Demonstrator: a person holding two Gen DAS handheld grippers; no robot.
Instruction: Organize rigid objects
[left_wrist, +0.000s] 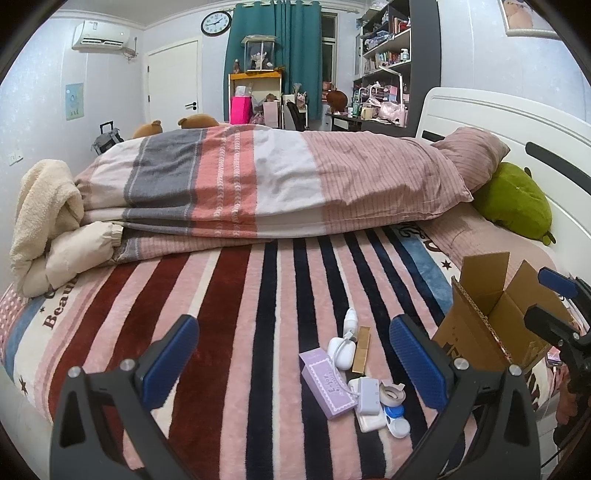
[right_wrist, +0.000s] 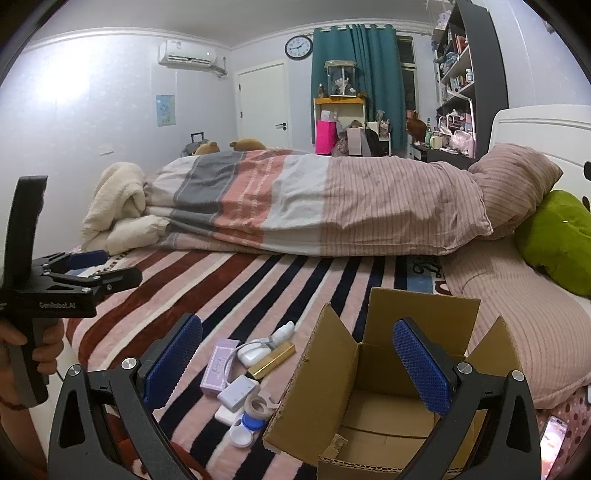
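A cluster of small items lies on the striped blanket: a lilac box (left_wrist: 325, 384) (right_wrist: 218, 366), a gold bar-shaped case (left_wrist: 361, 349) (right_wrist: 271, 360), a white charger with cable (left_wrist: 341, 352) (right_wrist: 251, 352), a white adapter (left_wrist: 365, 395) (right_wrist: 238, 393), a tape roll (left_wrist: 392, 393) (right_wrist: 258, 406) and a blue-white contact lens case (left_wrist: 396, 421) (right_wrist: 246, 428). An open empty cardboard box (left_wrist: 487, 325) (right_wrist: 373, 402) stands to their right. My left gripper (left_wrist: 295, 362) is open above the blanket, just left of the cluster. My right gripper (right_wrist: 297, 369) is open, straddling the box's left flap.
A folded striped duvet (left_wrist: 258, 184) and pillow (right_wrist: 513, 184) lie across the bed behind. A green plush (right_wrist: 557, 236) sits by the white headboard (left_wrist: 517, 129). A cream blanket (left_wrist: 44, 221) is heaped at the far left. A phone (right_wrist: 554, 439) lies at the bed's right edge.
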